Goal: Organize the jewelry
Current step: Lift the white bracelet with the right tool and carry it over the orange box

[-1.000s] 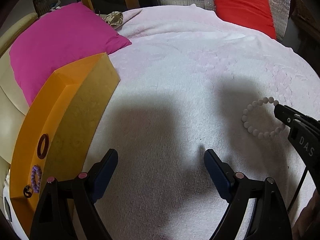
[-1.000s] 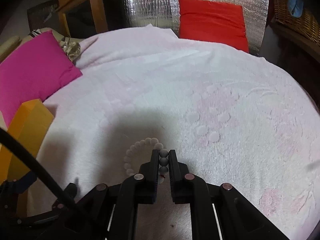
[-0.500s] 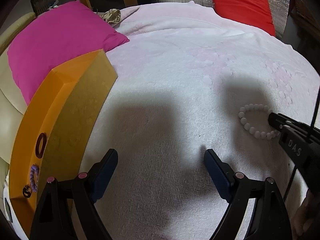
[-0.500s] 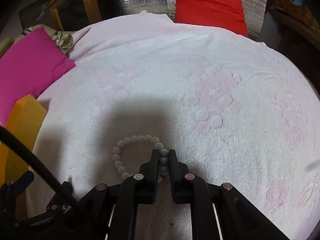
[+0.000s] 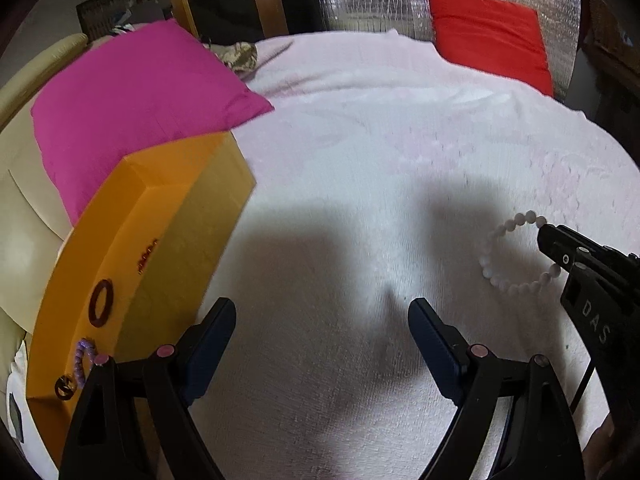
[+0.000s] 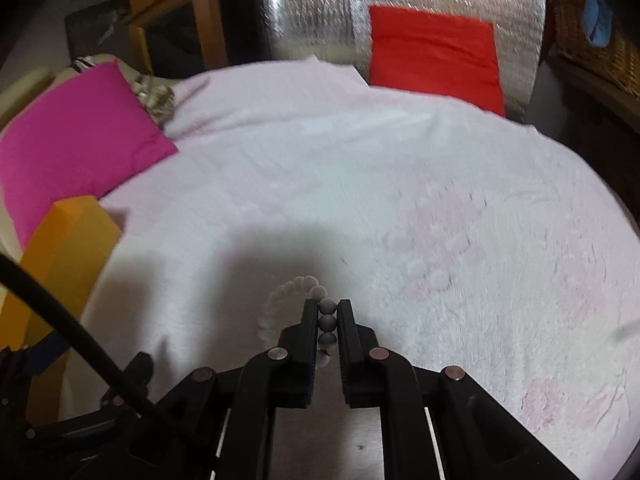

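1 item in hand: right gripper [image 6: 328,322] pinched nearly shut on white bead bracelet [image 5: 505,256], about 3 beads caught between the pads, rest of the loop hanging out to the left of the tips.
bracelet position: at the tip of the right gripper, over the pink blanket [image 5: 360,168]; cannot tell whether the low side of the loop touches the fabric.
key relation: orange box [image 5: 132,240] lies well to the left of the held bracelet, past the left gripper; carry has to go leftward across the blanket.
box axis: long side runs near-to-far along the left edge, far end just beside the magenta pillow [image 5: 132,100].
box contents: dark ring [image 5: 101,303], purple bead bracelet [image 5: 82,362], small gold piece [image 5: 64,388], a reddish piece further back, too small to name.
left gripper [image 5: 322,344]: jaws wide apart, nothing between them, just beside the near end of the box.
nearer arm: left is closer to the box, right has the load.
vs 1 s ago: grip unchanged, same beads clamped. Bracelet loop sat flatter and rounder on the blanket, now it looks drawn up and narrower. Left gripper's spread unchanged.
judged step: lift underway, transfer to the box not yet started.
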Action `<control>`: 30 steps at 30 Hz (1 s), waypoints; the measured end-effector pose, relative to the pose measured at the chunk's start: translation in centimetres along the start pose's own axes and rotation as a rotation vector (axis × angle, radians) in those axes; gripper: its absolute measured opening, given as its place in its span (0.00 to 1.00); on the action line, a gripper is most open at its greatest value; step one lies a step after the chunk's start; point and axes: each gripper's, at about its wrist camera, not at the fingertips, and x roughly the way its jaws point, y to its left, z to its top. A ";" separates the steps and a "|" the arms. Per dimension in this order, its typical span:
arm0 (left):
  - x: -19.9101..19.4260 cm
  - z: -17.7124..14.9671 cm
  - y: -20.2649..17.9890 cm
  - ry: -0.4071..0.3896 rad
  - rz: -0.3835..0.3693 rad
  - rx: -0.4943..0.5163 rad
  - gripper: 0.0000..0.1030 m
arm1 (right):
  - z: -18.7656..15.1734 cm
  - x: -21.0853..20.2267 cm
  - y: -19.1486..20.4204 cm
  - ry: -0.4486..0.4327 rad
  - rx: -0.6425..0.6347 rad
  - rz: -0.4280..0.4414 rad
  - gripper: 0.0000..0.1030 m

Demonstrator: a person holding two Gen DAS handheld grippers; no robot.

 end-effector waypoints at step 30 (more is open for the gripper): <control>-4.8 1.4 6.0 -0.178 -0.003 -0.121 0.86 | 0.9 -7.7 5.2 -0.237 -0.047 0.225 0.11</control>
